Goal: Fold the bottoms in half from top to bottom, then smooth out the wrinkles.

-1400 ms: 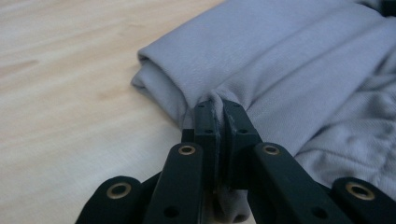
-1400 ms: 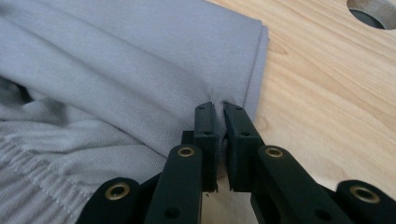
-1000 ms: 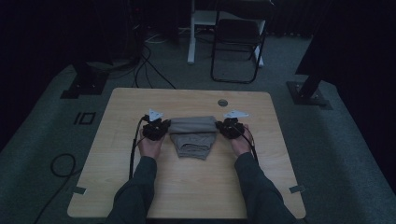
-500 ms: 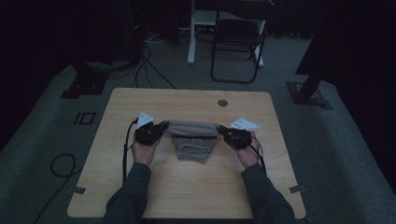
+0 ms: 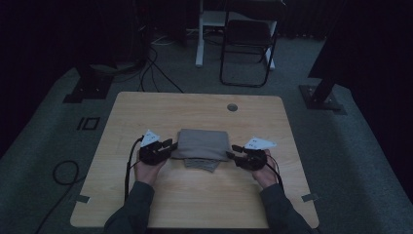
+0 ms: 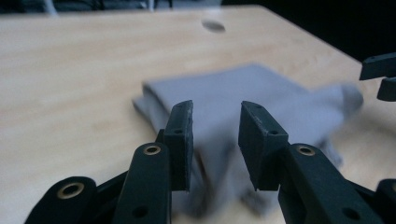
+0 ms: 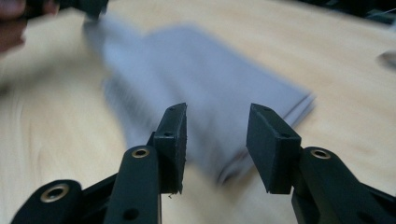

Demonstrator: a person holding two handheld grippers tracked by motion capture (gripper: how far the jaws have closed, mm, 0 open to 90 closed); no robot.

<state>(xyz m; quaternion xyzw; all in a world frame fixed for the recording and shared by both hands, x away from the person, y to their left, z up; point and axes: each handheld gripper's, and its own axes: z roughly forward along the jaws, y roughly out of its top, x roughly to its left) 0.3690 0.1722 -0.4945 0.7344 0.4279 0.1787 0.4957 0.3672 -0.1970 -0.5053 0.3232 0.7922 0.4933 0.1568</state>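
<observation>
Both grippers (image 5: 168, 146) (image 5: 233, 151) half-open, flanking folded cloth (image 5: 202, 145)

A pale wooden tabletop (image 5: 146, 112) is seen, with a round hole (image 5: 232, 107) set near its far edge. A folded grey cloth (image 5: 202, 145) is laid near its middle.

dim room, near-black around the edges; the pale wooden table (image 5: 195, 117) catches what little light falls from overhead. up close, the folded grey cloth (image 6: 261, 98) smears with motion blur in both gripper views, while the black jaws stay sharp.
</observation>
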